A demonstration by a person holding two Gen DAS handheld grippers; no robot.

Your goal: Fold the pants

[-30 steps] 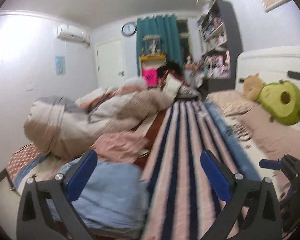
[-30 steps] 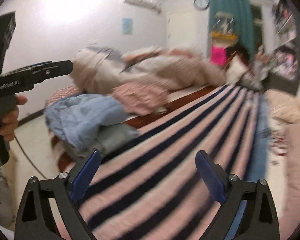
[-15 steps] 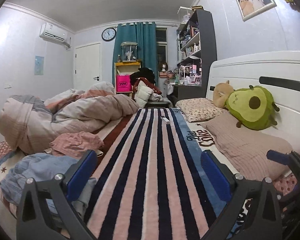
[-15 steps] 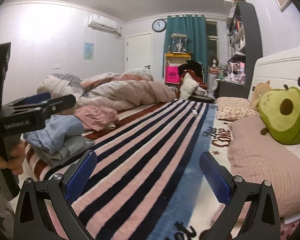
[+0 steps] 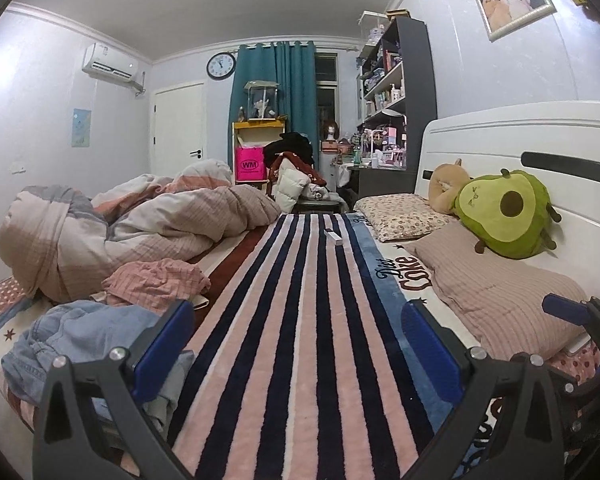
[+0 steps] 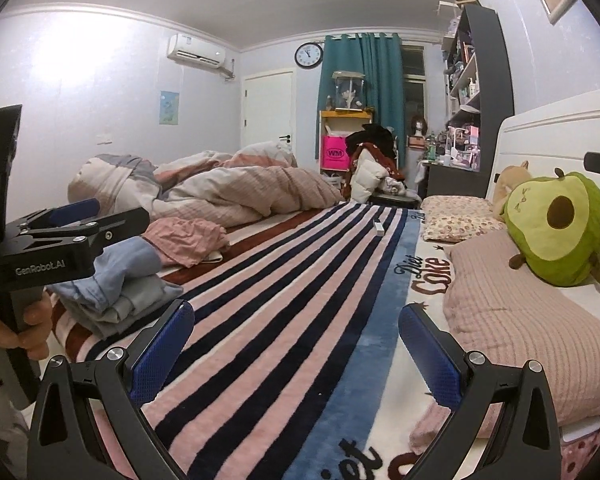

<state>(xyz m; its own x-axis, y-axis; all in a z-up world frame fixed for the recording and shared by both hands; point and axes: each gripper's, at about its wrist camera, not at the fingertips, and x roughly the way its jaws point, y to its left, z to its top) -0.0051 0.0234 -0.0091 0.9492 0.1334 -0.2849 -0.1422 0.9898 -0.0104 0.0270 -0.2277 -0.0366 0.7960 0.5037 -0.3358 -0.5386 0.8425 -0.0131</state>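
While both claws, the left gripper and right gripper, hang released over the striped blanket, crumpled blue pants lie at nine o'clock.

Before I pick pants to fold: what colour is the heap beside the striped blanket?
Light blue denim; clearest in the left wrist view.

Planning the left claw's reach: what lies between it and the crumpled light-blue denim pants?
Nothing: in the left wrist view the open left claw hovers beside the crumpled light-blue denim pants, its left fingertip overlapping them.

Bed, striped blanket, crumpled duvet, 2 pillows, blue pants
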